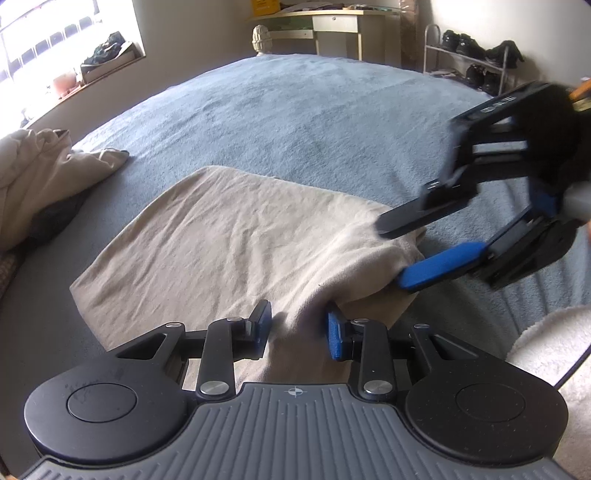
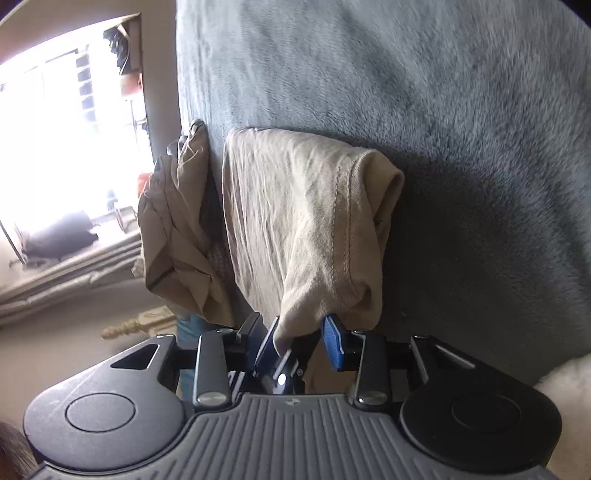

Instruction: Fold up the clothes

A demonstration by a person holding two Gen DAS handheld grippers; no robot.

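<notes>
A beige T-shirt (image 1: 236, 236) lies partly folded on a blue-grey blanket (image 1: 295, 110). My left gripper (image 1: 299, 328) has its jaws apart, with a ridge of the shirt's near edge between them. My right gripper (image 1: 391, 254) comes in from the right, jaws apart around the shirt's right corner, the blue finger (image 1: 439, 264) under the cloth and the black one above. In the right wrist view the shirt (image 2: 295, 214) hangs into the right gripper (image 2: 306, 339), whose jaws are apart around a bunched corner.
A heap of other beige clothes (image 1: 40, 170) lies at the left on the bed, also seen in the right wrist view (image 2: 177, 229). A shoe rack (image 1: 476, 62) and a desk (image 1: 332, 26) stand beyond the bed. A white fluffy rug (image 1: 554, 347) lies at the right.
</notes>
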